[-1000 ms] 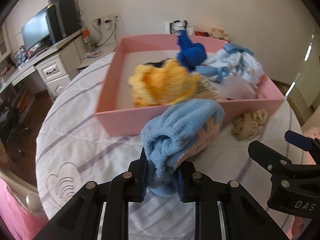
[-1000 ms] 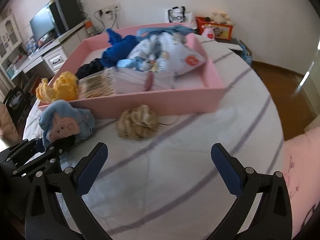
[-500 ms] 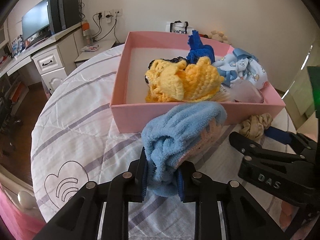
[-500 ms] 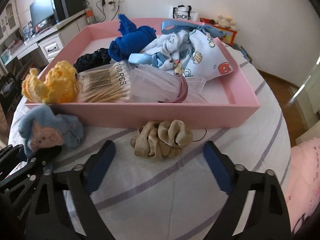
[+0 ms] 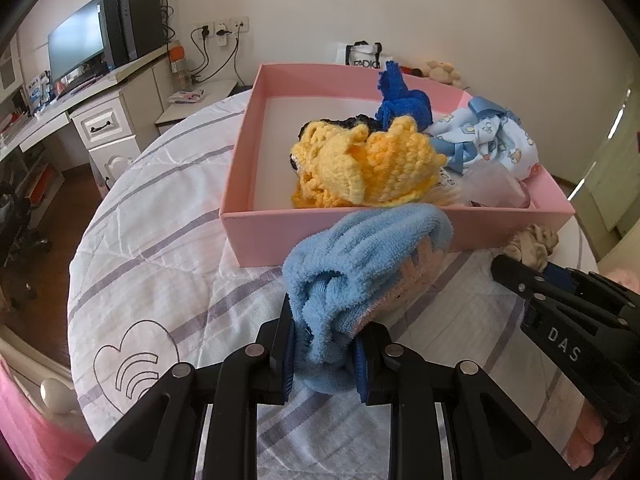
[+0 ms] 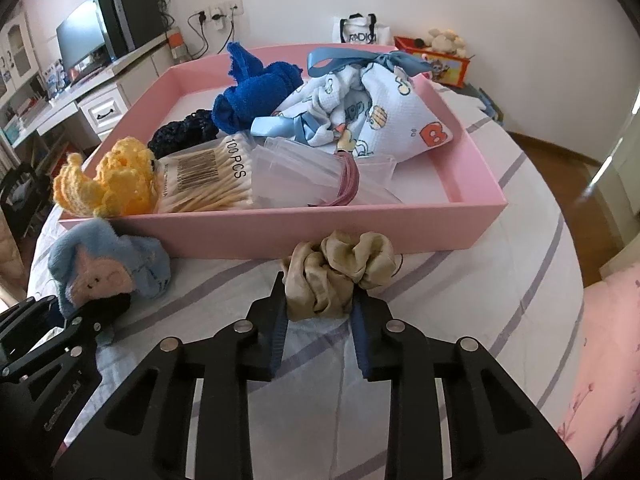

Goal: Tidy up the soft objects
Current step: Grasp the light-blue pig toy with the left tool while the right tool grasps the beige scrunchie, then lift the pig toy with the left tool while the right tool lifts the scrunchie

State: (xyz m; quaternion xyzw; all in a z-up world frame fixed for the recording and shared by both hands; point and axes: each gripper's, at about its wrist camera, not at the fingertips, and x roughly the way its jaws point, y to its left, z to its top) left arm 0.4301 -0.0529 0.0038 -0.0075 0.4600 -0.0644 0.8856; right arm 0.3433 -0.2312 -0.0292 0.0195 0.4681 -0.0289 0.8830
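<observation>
The right claw (image 6: 318,312) has just been closing, and its pads now pinch the beige scrunchie (image 6: 340,272), which lies on the counter (image 6: 480,320) just in front of the pink box (image 6: 400,236). A second ago those jaws stood wide with nothing between them. The left claw (image 5: 324,350) stays clamped on the blue towel doll (image 5: 360,268). Both soft things look ready to lift into the box.

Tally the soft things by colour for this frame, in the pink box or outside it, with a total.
Light blue: 2, plush toy and printed drawstring bag
Dark blue: 1, terry cloth
Yellow: 1, crochet piece
Black: 1, scrunchie
Beige: 1, scrunchie
Total: 6
</observation>
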